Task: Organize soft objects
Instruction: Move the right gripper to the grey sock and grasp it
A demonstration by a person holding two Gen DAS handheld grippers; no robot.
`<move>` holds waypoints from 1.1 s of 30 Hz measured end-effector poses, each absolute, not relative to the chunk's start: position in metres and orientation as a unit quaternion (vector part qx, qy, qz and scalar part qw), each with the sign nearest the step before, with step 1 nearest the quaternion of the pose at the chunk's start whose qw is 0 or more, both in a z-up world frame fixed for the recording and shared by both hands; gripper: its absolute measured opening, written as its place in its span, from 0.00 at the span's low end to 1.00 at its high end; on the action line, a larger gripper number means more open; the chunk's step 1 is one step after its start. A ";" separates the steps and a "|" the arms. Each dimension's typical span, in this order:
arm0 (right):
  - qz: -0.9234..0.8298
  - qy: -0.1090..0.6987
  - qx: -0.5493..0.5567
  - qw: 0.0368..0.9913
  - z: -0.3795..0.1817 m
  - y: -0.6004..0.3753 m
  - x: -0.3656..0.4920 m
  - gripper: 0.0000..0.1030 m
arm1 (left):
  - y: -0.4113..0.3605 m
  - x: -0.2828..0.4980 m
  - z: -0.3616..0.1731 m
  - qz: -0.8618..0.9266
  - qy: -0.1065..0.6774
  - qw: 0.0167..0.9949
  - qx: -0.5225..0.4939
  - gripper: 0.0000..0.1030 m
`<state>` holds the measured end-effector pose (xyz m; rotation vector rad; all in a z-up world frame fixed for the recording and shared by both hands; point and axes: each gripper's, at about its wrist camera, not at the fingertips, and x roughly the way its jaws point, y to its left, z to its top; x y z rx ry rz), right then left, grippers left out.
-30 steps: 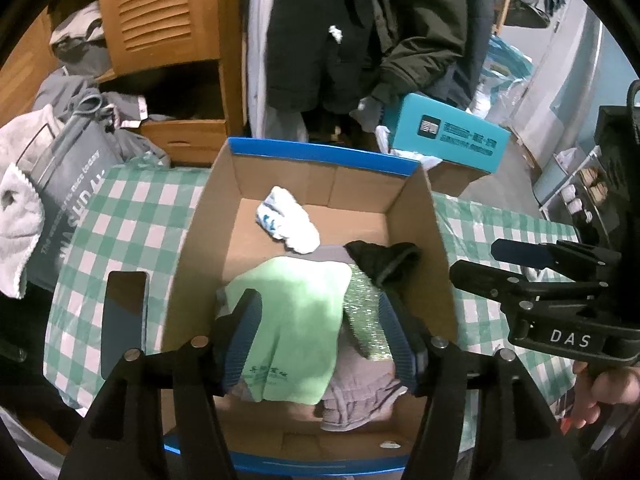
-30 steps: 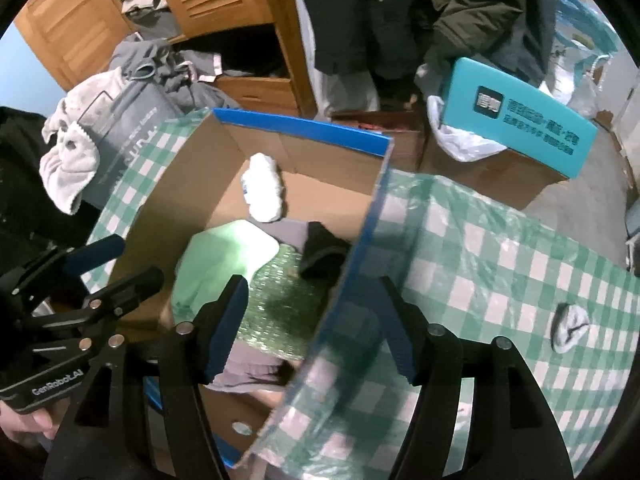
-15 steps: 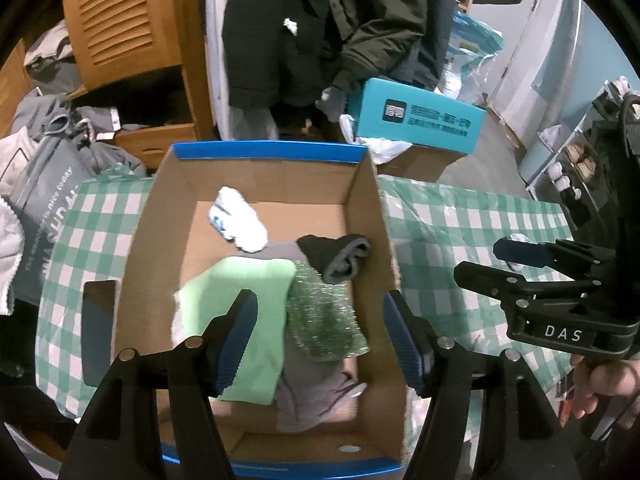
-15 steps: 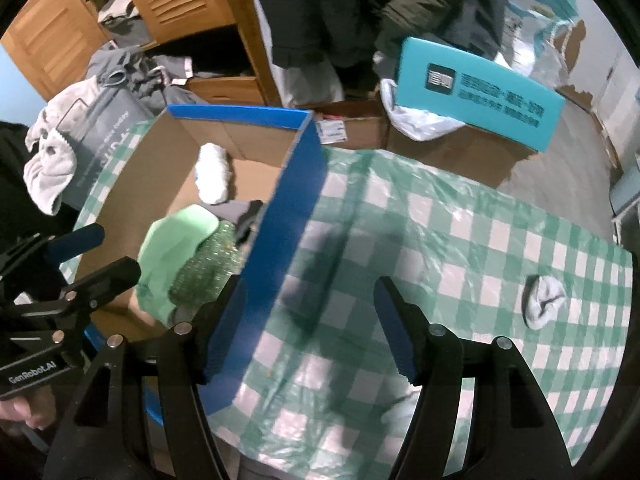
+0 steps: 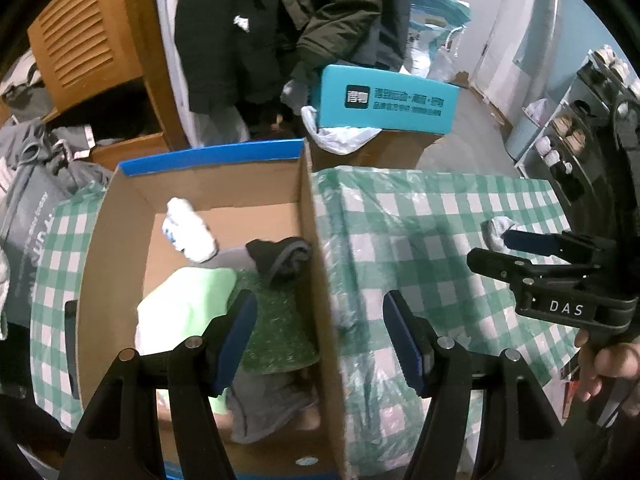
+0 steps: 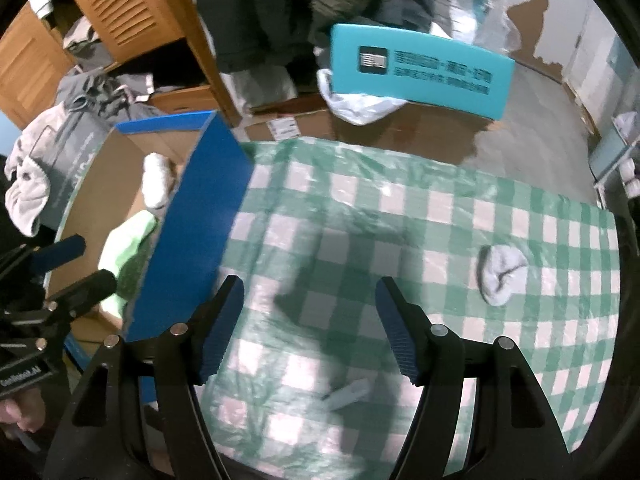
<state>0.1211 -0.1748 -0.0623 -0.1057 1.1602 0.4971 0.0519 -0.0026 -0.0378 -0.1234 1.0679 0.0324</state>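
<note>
**A:** What do the two claws have hold of?

**B:** Nothing. The left gripper (image 5: pixel 320 340) stands wide apart, straddling the right wall of the brown cardboard box with blue outer sides (image 5: pixel 316 280) without pressing it. The right gripper (image 6: pixel 310 330) is spread just as wide over bare green-and-white checked tablecloth (image 6: pixel 400 220).

**A:** What's hard to make out?

**B:** A small pale scrap (image 6: pixel 348 392) on the cloth below the right claw is too blurred to name. In the box, the grey cloth (image 5: pixel 268 404) is partly buried under other pieces and behind the left finger.

**A:** Count the soft things.

**B:** Five in the box: that grey cloth, one light green cloth (image 5: pixel 180 304), one sparkly green piece (image 5: pixel 280 328), one black-and-grey bundle (image 5: pixel 280 260) and one white rolled sock (image 5: pixel 186 232). One balled white-and-grey sock (image 6: pixel 500 274) lies alone on the cloth, to the right, well apart from the box.
</note>
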 end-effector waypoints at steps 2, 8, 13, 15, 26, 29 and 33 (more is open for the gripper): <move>0.224 0.544 -0.046 0.807 -0.065 -0.187 0.123 0.66 | -0.011 0.056 -0.038 0.012 0.510 0.858 -0.054 0.67; 0.196 0.549 -0.031 0.812 -0.072 -0.221 0.131 0.66 | -0.042 0.070 -0.043 -0.004 0.517 0.855 -0.034 0.73; 0.161 0.559 -0.016 0.813 -0.084 -0.252 0.142 0.67 | -0.066 0.084 -0.052 -0.010 0.525 0.851 -0.010 0.75; 0.150 0.564 -0.014 0.812 -0.090 -0.261 0.146 0.67 | -0.074 0.091 -0.057 -0.016 0.531 0.847 -0.005 0.75; 0.106 0.592 0.009 0.799 -0.125 -0.302 0.180 0.67 | -0.101 0.117 -0.091 -0.028 0.558 0.829 0.004 0.75; 0.100 0.597 0.007 0.796 -0.135 -0.307 0.191 0.67 | -0.104 0.123 -0.098 -0.031 0.564 0.825 0.002 0.75; 0.089 0.608 0.020 0.789 -0.151 -0.315 0.204 0.67 | -0.109 0.134 -0.108 -0.035 0.572 0.820 -0.002 0.75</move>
